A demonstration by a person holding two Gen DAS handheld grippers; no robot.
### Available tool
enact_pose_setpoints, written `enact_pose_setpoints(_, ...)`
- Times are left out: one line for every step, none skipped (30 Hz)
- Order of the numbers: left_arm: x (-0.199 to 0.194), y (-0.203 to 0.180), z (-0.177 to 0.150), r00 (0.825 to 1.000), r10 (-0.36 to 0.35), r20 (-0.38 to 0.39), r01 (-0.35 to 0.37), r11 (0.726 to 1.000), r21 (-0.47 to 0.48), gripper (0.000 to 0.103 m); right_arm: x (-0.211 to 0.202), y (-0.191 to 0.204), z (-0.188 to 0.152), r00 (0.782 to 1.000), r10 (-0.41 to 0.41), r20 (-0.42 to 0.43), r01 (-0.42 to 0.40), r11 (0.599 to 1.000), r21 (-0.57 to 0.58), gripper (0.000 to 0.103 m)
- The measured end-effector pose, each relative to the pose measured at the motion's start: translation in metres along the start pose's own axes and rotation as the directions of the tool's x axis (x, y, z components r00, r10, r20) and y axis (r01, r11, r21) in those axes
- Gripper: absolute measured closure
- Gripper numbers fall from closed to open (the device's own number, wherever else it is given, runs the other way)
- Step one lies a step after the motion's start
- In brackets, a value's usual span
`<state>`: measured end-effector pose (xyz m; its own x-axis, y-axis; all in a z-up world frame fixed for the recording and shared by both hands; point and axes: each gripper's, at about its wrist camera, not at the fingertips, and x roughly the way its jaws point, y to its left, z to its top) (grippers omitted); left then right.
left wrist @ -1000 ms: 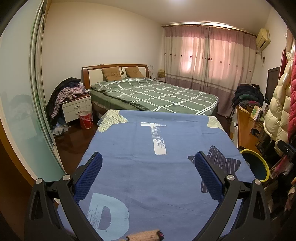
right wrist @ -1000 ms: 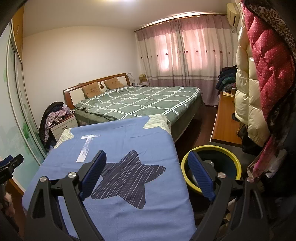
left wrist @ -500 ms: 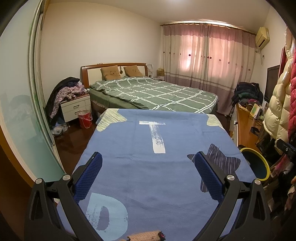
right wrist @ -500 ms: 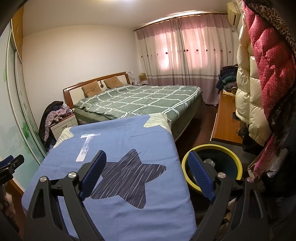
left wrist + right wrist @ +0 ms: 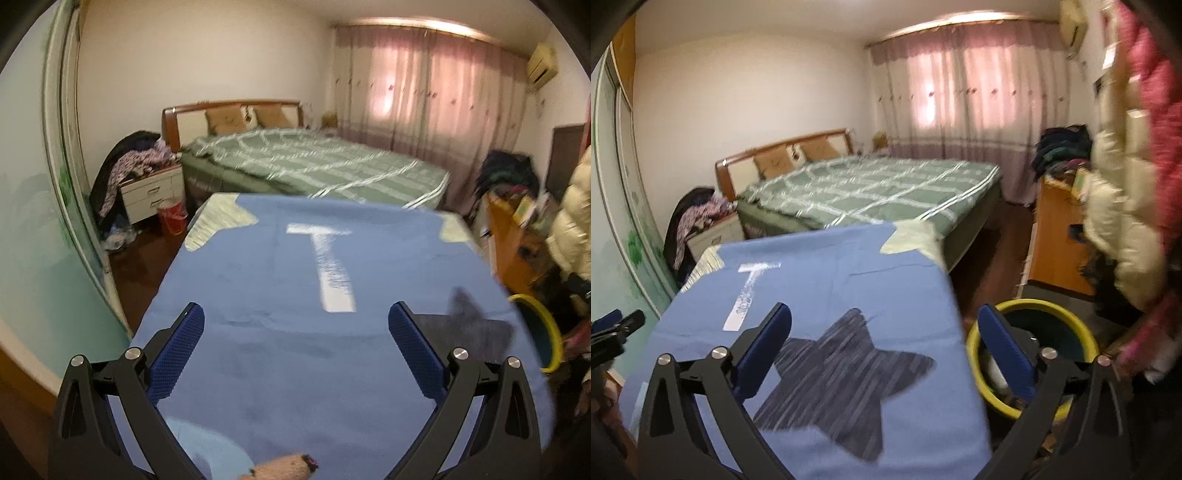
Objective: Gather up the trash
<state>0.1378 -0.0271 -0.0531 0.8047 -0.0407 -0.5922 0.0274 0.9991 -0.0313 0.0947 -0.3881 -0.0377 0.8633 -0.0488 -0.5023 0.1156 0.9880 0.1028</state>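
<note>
Yellow-rimmed bin (image 5: pixel 1030 360) sits right behind right claw (image 5: pixel 884 341)'s right finger, beside the blue-covered worktop (image 5: pixel 827 280); something pale inside at its near wall, too blurred to identify. Right claw wide open, empty, above the dark star print (image 5: pixel 842 376). Left claw (image 5: pixel 295 345) also spread wide, empty, level over the cloth, white T print (image 5: pixel 328 266) ahead. Tan fuzzy thing (image 5: pixel 282 469) under it at the frame edge. Further out: green plaid bed (image 5: pixel 314 166), red bucket (image 5: pixel 171 218) far left by the nightstand.
</note>
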Motion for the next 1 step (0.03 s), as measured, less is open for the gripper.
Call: enact_pose_setpoints(0.019,0.0003,0.0037,1.0,0.007,-0.027,-0.006,1.0,0.006,0.005,0.0178,0.0014,0.0015,1.0,0.01,-0.02,-0.01,1.0,0.0,0.007)
